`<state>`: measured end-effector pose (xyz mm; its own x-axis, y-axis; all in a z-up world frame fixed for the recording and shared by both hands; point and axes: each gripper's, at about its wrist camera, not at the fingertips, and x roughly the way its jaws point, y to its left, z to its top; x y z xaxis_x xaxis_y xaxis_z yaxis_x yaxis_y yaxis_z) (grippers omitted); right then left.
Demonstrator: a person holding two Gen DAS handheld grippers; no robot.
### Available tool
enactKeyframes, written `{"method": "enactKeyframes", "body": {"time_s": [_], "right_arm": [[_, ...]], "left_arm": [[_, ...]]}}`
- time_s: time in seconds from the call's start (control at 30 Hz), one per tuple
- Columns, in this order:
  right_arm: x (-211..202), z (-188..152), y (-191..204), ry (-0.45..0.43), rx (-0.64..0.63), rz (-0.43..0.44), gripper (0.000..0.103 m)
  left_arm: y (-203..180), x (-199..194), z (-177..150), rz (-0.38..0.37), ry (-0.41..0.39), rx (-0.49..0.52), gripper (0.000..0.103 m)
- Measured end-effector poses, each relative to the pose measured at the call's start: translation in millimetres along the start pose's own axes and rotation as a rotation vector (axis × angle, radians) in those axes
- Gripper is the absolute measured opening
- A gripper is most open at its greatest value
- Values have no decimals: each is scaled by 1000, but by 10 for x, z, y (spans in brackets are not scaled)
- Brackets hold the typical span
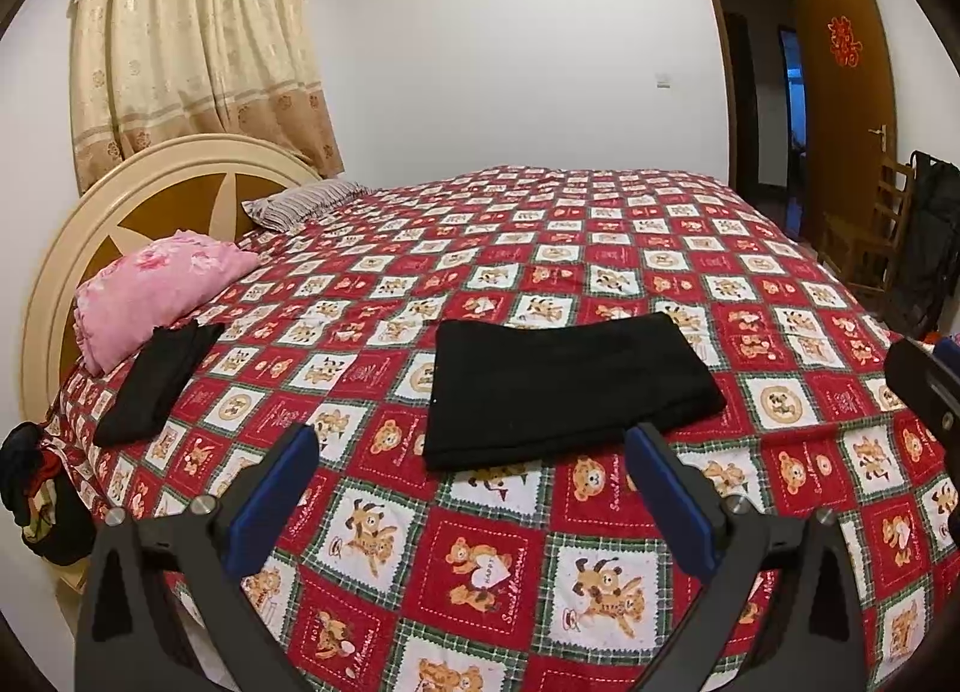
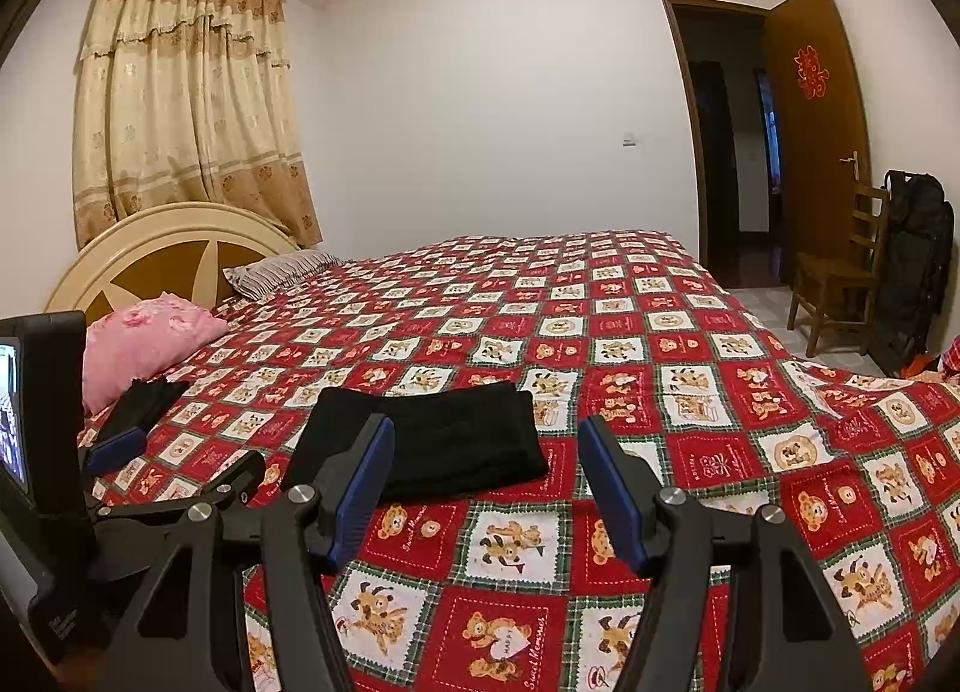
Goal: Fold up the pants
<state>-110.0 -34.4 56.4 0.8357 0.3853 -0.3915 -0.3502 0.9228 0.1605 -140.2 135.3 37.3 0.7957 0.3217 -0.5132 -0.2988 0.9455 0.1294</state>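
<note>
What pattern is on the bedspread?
The bedspread has red and white checks with cartoon bears, clearest in the left wrist view.

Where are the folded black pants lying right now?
The folded black pants lie flat on the red bear-print bedspread, centred just beyond both open grippers, well right of the pink pillow.

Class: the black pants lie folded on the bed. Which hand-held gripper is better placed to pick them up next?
Probably the left hand-held gripper: the folded pants sit squarely between its open fingers. The right hand-held gripper, also open, has them off towards its left finger.
</note>
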Motion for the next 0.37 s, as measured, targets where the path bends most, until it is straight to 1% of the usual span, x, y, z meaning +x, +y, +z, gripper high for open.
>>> {"method": "enactKeyframes", "body": {"time_s": [0.1, 0.23, 0.37], "right_arm": [[10, -9, 6, 2, -2, 0, 65], [14, -18, 13, 4, 1, 4, 65], [10, -16, 6, -1, 6, -5, 65]], "left_arm": [[8, 25, -30, -17, 13, -2, 103], [19, 0, -53, -7, -4, -2, 103], [29, 26, -30, -12, -1, -1, 103]]}}
